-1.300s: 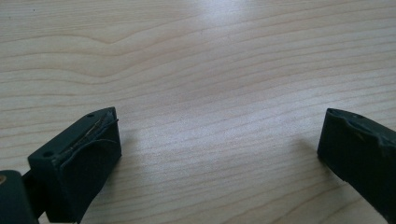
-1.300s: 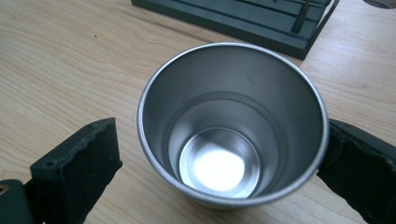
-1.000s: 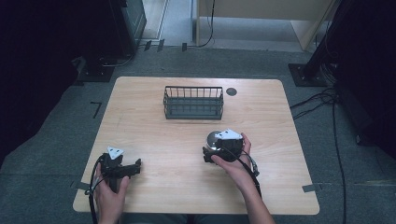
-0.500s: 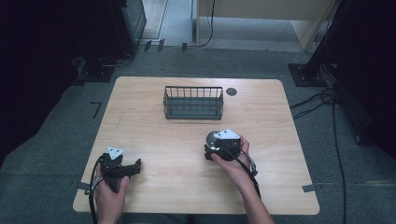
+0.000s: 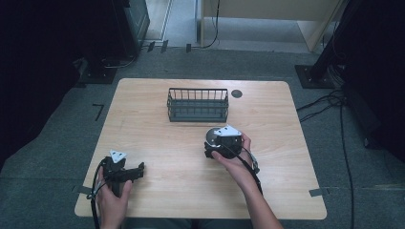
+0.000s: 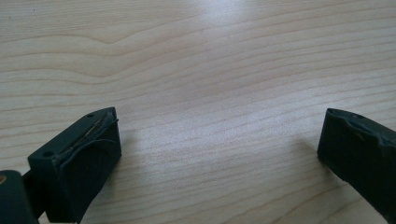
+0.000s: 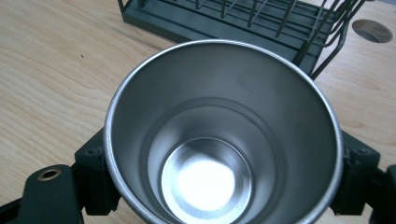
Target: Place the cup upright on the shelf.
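Note:
A shiny steel cup (image 7: pixel 219 140) stands upright with its empty inside facing the right gripper view. My right gripper (image 7: pixel 224 161) is shut on it, one black jaw on each side of the cup's wall. In the high view the cup (image 5: pixel 210 134) and the right gripper (image 5: pixel 211 144) are right of the table's middle, just in front of a black wire basket (image 5: pixel 197 104). My left gripper (image 5: pixel 140 170) rests low at the table's front left, held by a hand. Its jaws stand wide open over bare wood (image 6: pixel 219 126), with nothing between them.
The wire basket (image 7: pixel 243 18) is empty and sits at the back centre of the wooden table (image 5: pixel 157 138). A round cable hole (image 7: pixel 372 30) lies to the basket's right. Dark equipment and cables surround the table on the floor.
My right gripper has carried the cup slightly farther from the person, toward the basket. The left gripper has stayed in place.

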A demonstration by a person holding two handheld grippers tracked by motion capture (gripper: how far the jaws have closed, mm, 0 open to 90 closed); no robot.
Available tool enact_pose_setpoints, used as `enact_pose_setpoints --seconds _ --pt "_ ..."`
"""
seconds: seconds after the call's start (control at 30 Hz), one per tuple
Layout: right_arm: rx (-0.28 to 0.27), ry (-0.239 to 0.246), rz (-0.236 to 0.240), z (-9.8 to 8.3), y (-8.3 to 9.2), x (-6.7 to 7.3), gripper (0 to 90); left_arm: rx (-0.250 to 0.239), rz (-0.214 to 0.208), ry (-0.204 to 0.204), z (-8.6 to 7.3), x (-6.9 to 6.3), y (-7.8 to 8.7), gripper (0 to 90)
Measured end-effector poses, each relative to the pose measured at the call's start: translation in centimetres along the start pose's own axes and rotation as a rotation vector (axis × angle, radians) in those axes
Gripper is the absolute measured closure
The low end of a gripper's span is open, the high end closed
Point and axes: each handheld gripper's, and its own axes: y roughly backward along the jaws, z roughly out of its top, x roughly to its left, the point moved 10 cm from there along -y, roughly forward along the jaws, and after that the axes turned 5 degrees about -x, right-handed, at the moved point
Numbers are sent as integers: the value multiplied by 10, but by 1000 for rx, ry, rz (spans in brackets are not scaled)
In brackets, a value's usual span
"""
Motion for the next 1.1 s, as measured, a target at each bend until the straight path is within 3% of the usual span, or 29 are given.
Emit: enact_pose_setpoints --seconds 0.27,0.57,1.1 --pt "-5 -1 1 11 -7 1 174 0 0 0 0 0 0 0" --pt "-16 8 5 37 -17 1 177 -1 0 1 0 0 0 0" --pt "-30 45 16 80 -20 -6 182 0 0 1 0 0 0 0"
